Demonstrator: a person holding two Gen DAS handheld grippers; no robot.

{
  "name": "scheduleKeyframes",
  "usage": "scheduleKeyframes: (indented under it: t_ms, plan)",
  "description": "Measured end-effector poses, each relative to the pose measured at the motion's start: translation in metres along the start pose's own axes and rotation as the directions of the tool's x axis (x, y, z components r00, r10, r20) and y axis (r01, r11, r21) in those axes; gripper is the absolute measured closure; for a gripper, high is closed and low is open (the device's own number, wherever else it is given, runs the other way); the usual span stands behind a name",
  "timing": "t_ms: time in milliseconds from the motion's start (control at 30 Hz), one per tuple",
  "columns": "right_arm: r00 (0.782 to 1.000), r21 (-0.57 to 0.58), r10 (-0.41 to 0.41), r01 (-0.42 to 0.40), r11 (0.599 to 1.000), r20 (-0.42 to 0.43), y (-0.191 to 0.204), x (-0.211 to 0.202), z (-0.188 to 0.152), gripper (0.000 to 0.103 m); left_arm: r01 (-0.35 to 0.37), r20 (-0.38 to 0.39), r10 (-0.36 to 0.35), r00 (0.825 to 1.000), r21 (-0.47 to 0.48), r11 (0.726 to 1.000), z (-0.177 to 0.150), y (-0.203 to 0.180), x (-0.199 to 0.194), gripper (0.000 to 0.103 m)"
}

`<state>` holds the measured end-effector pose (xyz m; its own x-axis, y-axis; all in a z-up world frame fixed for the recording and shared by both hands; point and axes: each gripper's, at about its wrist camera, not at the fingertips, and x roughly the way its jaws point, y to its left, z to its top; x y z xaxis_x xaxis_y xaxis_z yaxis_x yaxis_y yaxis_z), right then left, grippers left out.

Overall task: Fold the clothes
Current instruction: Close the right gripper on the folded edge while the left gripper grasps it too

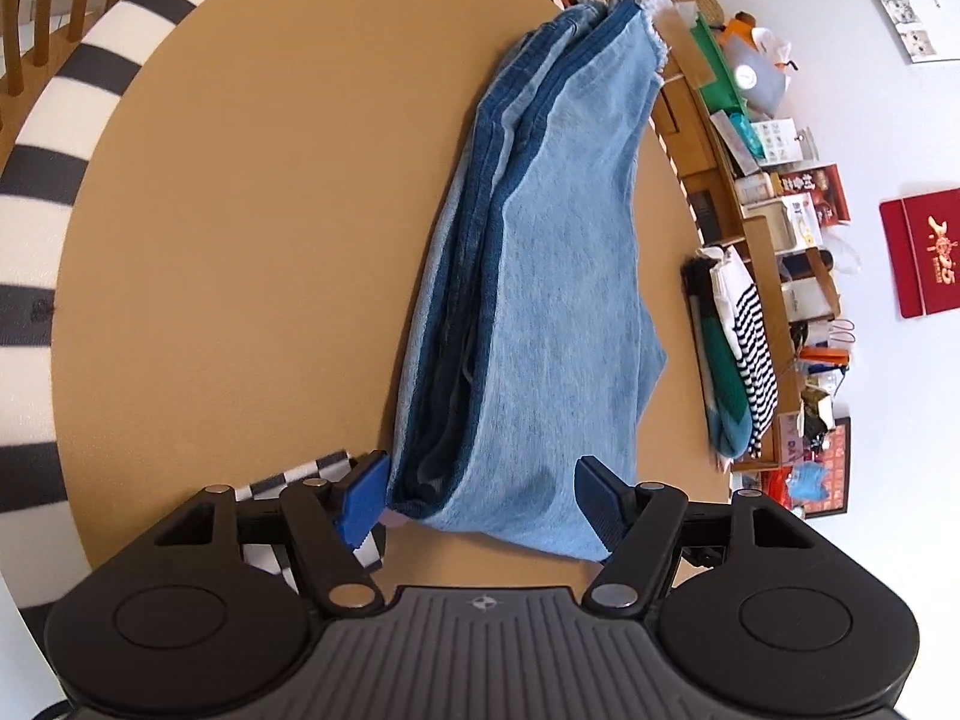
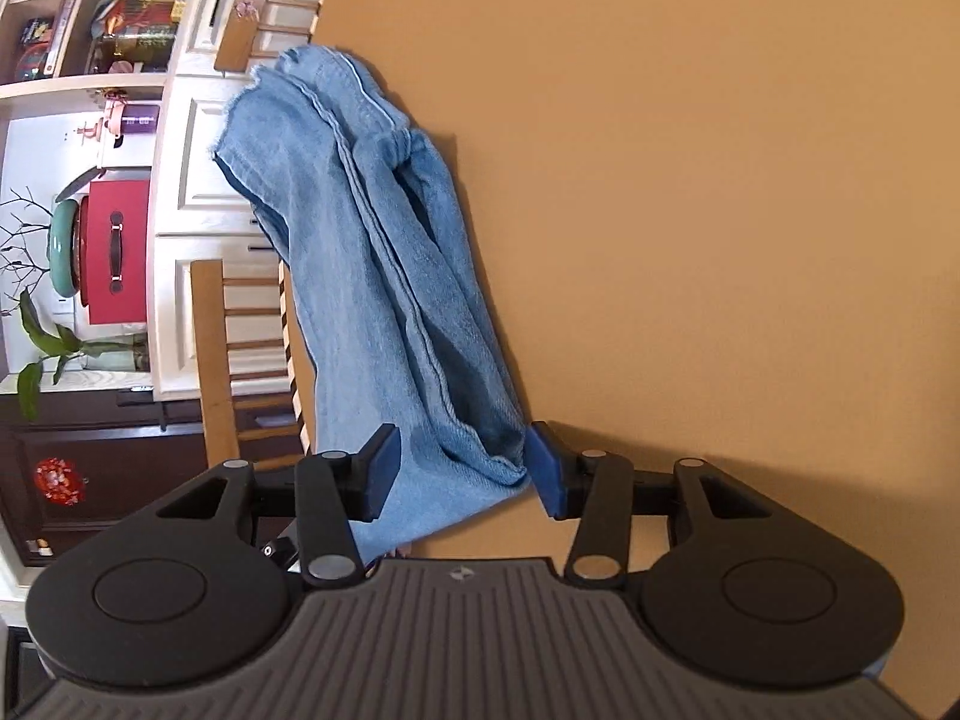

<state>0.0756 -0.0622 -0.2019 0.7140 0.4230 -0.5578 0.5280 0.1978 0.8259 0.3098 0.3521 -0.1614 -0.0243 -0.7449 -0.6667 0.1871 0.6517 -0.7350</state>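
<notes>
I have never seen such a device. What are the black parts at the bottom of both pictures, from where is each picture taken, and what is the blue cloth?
No robot arm is here: a person holds one two-finger gripper in each hand, and a fisheye camera on each looks forward along its fingers. One picture comes from the left gripper, the other from the right gripper. The black levers with blue pads are their fingers.

On the tan table lie light blue jeans, lengthwise folded; their far end hangs over the table edge. The near end sits between both pairs of fingers. Whether the pads really press the denim, I cannot tell. Shelves, chairs and folded striped clothes stand behind.
</notes>
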Motion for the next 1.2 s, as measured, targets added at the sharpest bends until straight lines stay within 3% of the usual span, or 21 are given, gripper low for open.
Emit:
scheduleKeyframes:
  t_ms: [67, 267, 467, 500, 533, 567, 667, 867, 1200]
  plan:
    - [1.000, 0.002, -0.004, 0.004, 1.000, -0.030, -0.001, 0.002, 0.000, 0.057, 0.008, -0.009, -0.008, 1.000, -0.013, 1.000, 0.000, 0.001, 0.001, 0.034]
    - [1.000, 0.019, 0.007, -0.007, 1.000, -0.011, 0.001, 0.006, 0.003, 0.056, 0.016, -0.005, -0.017, 1.000, -0.060, 0.998, 0.005, 0.001, 0.006, 0.035]
    - [1.000, -0.041, -0.012, 0.011, 0.999, -0.015, 0.011, 0.010, 0.002, 0.047, -0.014, -0.027, 0.014, 1.000, -0.011, 1.000, 0.009, -0.009, 0.010, 0.035]
    - [0.999, -0.068, -0.031, 0.031, 0.997, -0.012, 0.014, 0.011, 0.002, 0.050, -0.022, -0.028, 0.022, 0.999, -0.022, 0.999, 0.010, -0.008, 0.010, 0.039]
    - [0.999, -0.097, -0.053, 0.052, 0.994, -0.007, 0.018, 0.012, 0.001, 0.066, -0.030, -0.028, 0.030, 0.999, -0.034, 0.999, 0.011, -0.007, 0.011, 0.053]
    - [0.996, -0.135, -0.085, 0.085, 0.987, 0.005, 0.021, 0.014, 0.000, 0.076, -0.045, -0.032, 0.044, 0.999, -0.038, 0.998, 0.012, -0.007, 0.013, 0.056]
    - [0.993, -0.188, -0.114, 0.115, 0.975, 0.018, 0.027, 0.017, -0.003, 0.082, -0.066, -0.039, 0.065, 0.997, -0.022, 0.998, 0.013, -0.009, 0.013, 0.064]
    - [0.991, -0.233, -0.135, 0.136, 0.963, 0.021, 0.032, 0.018, -0.004, 0.086, -0.144, -0.024, 0.146, 0.989, 0.067, 0.987, 0.010, -0.024, 0.015, 0.069]
    - [0.992, -0.218, -0.123, 0.122, 0.968, 0.007, 0.026, 0.016, -0.001, 0.087, -0.136, -0.035, 0.139, 0.990, 0.067, 0.988, 0.013, -0.021, 0.016, 0.070]
